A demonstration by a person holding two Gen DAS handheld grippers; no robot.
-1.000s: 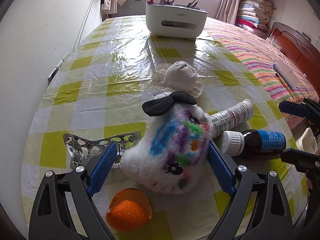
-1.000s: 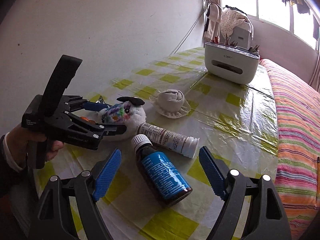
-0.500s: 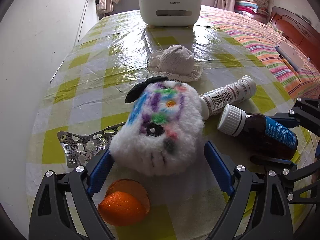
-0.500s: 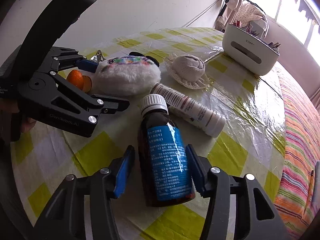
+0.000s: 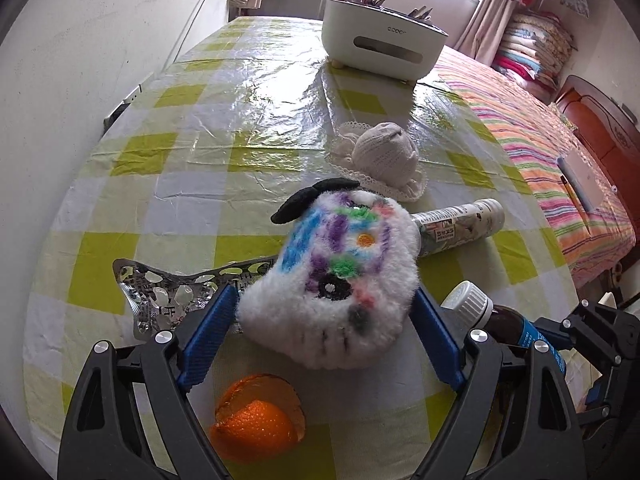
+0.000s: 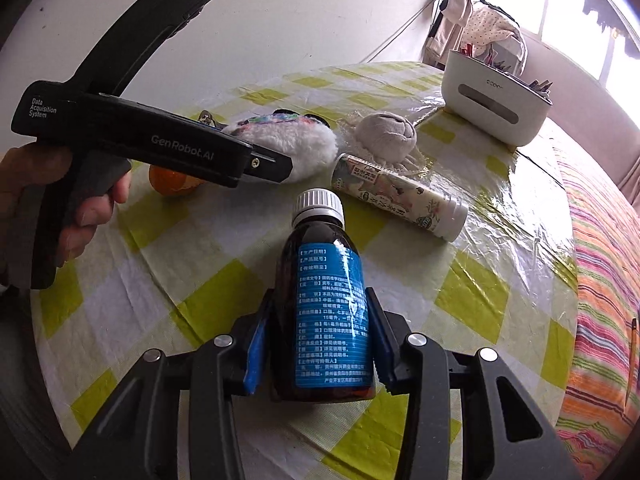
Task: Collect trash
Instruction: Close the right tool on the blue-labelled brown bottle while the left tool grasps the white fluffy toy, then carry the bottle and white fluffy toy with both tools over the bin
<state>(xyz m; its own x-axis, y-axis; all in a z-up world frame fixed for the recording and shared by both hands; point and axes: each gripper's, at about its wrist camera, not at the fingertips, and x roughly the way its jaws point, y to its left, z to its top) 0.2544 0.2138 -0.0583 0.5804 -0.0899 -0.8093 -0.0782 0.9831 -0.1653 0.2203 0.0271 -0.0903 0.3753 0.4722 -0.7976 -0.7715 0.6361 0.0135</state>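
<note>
plush toy on table | tube right | peel before

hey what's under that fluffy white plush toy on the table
The fluffy plush toy lies on the checked tablecloth, overlapping one end of the foil blister pack and the white tube. Anything else beneath it is hidden.

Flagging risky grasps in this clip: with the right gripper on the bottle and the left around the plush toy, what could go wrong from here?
The right gripper clamps the brown bottle near its base, so the capped end may tip down when lifted. The open left gripper straddles the fluffy plush toy, which touches the blister pack; closing might drag the pack. The two grippers sit close together and could collide.
</note>
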